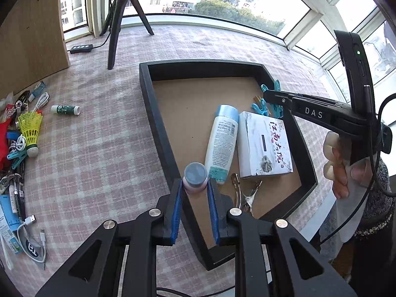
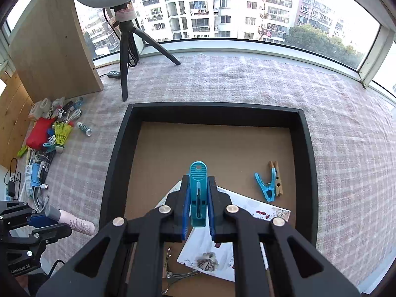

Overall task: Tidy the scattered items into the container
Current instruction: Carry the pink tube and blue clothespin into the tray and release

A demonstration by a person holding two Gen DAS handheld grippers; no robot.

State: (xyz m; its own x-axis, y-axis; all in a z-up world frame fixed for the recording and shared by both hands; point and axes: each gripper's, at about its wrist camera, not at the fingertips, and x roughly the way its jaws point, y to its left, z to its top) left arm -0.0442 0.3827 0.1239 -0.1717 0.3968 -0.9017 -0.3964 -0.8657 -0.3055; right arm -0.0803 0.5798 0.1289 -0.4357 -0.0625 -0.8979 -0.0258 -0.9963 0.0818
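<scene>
My left gripper [image 1: 195,188] is shut on a small pink bottle with a grey cap [image 1: 195,177], held above the near left wall of the black tray [image 1: 158,123]. In the tray lie a white lotion bottle [image 1: 221,143], a white printed box [image 1: 264,144], blue clothespins [image 1: 262,109] and metal clips [image 1: 243,194]. My right gripper [image 2: 198,198] is shut on a teal clothespin [image 2: 198,193], above the tray [image 2: 116,153] and the box [image 2: 210,255]. Another blue clothespin [image 2: 268,185] lies in the tray. The left gripper with the pink bottle [image 2: 74,222] shows at lower left.
A pile of loose items lies at the left on the checked cloth: a yellow shuttlecock [image 1: 31,130], a green-white tube [image 1: 65,109], cables [image 1: 32,232], a red pouch [image 2: 39,133]. A tripod [image 1: 118,22], a power strip [image 1: 81,48] and a wooden panel [image 1: 29,37] stand behind.
</scene>
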